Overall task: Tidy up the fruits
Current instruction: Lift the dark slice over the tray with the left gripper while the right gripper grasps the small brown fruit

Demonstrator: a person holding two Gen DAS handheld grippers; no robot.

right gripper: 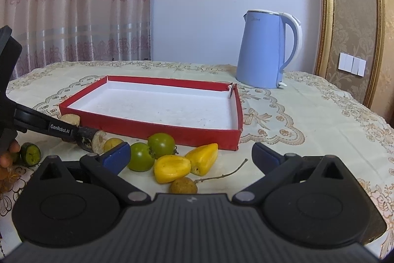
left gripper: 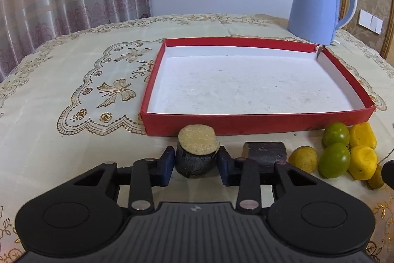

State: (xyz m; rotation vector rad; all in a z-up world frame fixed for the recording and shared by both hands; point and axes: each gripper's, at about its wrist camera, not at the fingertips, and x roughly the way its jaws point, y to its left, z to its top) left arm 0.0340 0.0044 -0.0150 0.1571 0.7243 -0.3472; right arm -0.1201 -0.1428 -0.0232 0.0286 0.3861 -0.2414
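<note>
Dark-skinned cut stub with tan face [left gripper: 197, 154], on tabletop before red cardboard tray [left gripper: 256, 123]: left gripper [left gripper: 196, 164] fingers closing against sides. Squeeze evenly, lift over wall. Right gripper [right gripper: 190, 153] hanging wide open, empty.

One label reads clearly: "GenRobot.AI" in white letters on the black body of the left gripper [right gripper: 60, 132], at the left edge of the right wrist view. The blue kettle [right gripper: 264, 51], right of centre, carries a faint brand mark near its top — too pale to make out.
</note>
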